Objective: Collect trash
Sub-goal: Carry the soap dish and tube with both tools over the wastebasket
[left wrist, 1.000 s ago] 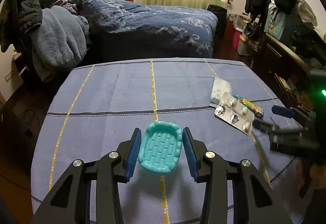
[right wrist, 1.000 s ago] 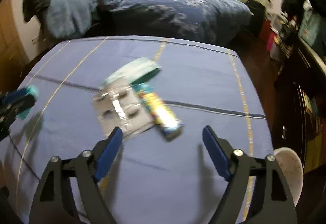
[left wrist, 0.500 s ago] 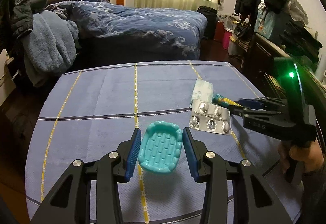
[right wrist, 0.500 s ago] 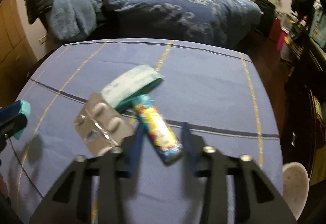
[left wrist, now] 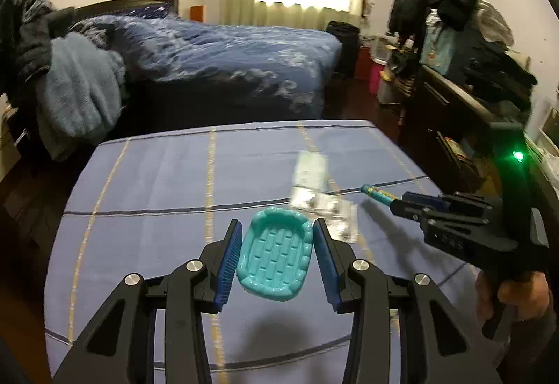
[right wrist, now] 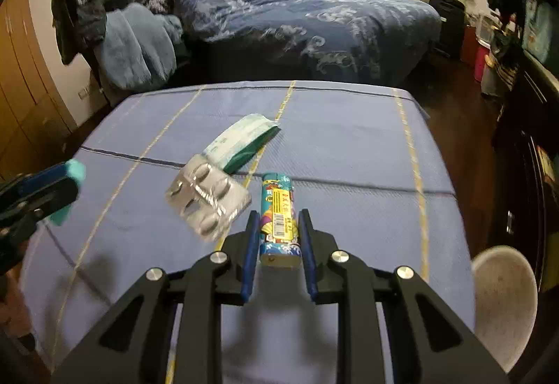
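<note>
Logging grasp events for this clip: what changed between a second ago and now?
The right gripper, open and short of the trash a second ago, moved in and its jaws shut on the colourful lighter. The left gripper held the teal tray throughout. The blister pack and tissue packet stayed on the blue tablecloth.

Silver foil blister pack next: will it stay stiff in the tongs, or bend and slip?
The silver foil blister pack looks thin and light, so it will probably flex. Its glossy foil may slip. One edge appears raised off the blue striped tablecloth, which likely offers a grip.
</note>
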